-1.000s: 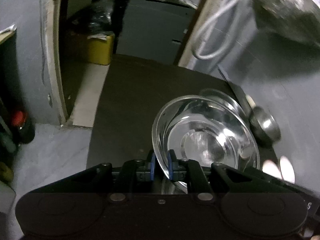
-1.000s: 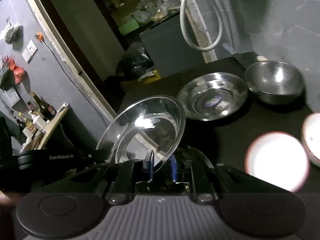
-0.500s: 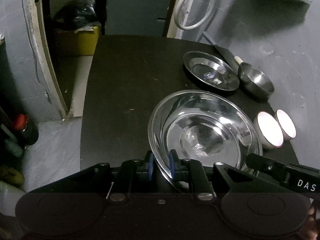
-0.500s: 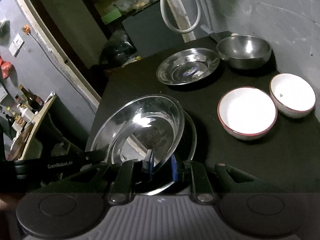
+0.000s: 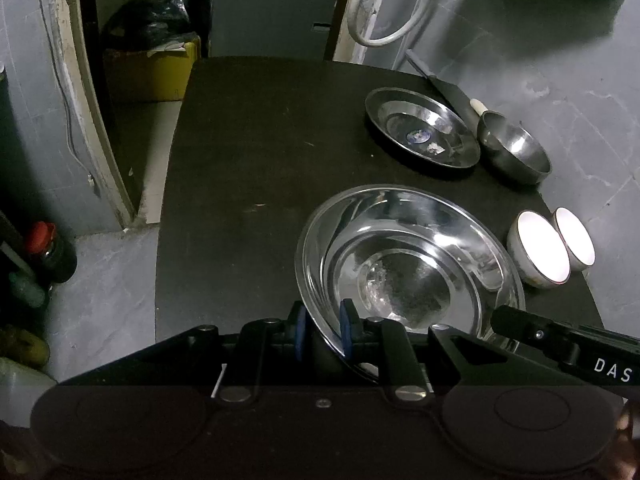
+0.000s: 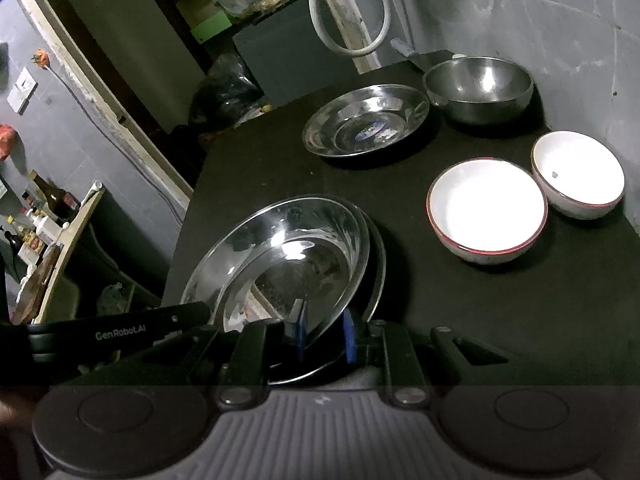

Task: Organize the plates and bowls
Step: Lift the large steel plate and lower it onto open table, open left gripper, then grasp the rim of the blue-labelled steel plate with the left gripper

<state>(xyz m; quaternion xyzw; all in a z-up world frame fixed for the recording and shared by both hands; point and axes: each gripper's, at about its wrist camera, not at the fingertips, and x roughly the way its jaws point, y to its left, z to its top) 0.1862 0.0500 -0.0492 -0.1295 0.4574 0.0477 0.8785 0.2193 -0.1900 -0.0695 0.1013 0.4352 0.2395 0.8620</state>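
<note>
Dark tabletop (image 6: 280,168) against a grey wall, with a doorway at the upper left of both views. Near the lower centre, two steel plates overlap. The left gripper (image 5: 322,330) has its blue pads closed on the near rim of the upper plate (image 5: 408,264), which sits tilted. The right gripper (image 6: 322,334) straddles the rims of that plate and of the lower plate (image 6: 376,272) beneath it; its jaws are narrow, yet whether they clamp one rim or both cannot be told. At the upper right of the right-wrist view lie a third steel plate (image 6: 366,126) and a steel bowl (image 6: 478,88); two white bowls (image 6: 486,210) stand touching at the right.

Risks, as judged: the thin polished rim could slip from the pads, letting the plate clatter down. Uneven release by the two grippers could leave the upper plate skewed rather than nested. The pair lies close to the table's near edge, so a push could slide them off. A wide swing could strike the white bowls.
</note>
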